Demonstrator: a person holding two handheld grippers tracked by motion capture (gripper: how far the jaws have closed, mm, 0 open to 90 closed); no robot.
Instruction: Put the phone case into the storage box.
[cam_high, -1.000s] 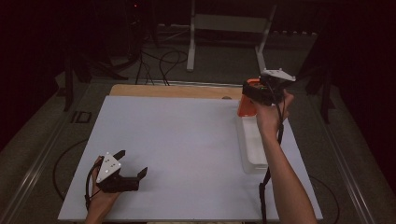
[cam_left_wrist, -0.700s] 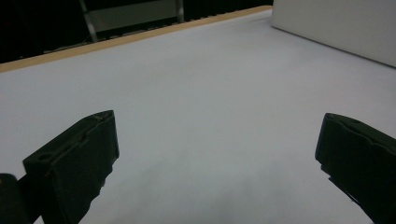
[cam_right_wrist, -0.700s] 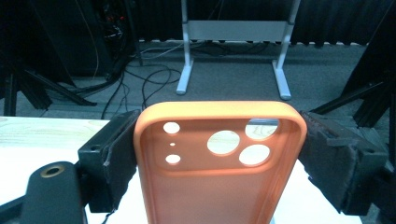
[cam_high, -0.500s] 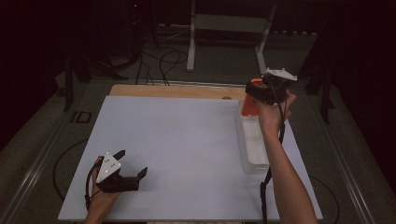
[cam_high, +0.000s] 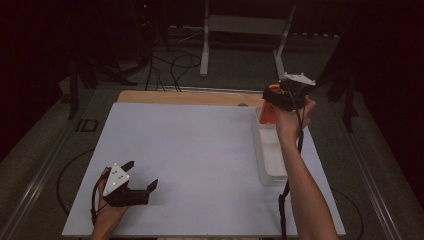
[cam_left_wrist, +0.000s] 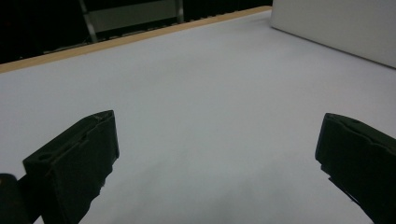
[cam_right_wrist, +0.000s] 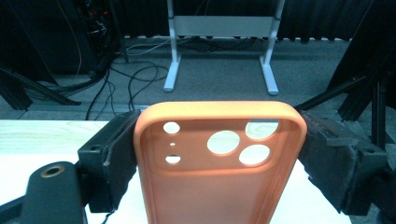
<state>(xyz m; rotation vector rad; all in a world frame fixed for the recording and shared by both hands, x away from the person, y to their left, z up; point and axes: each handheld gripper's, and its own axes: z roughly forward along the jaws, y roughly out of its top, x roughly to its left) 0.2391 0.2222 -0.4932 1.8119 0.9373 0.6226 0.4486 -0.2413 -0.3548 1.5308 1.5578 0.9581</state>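
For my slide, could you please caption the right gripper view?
Right gripper clamps an orange phone case by its sides.

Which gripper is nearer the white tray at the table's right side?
Right. The right gripper, shut on an orange phone case, is held above the far end of the white tray. The left gripper rests open at the table's near left, well away.

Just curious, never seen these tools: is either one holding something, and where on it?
The right gripper clamps an orange phone case by its two long side edges. The left gripper holds nothing.
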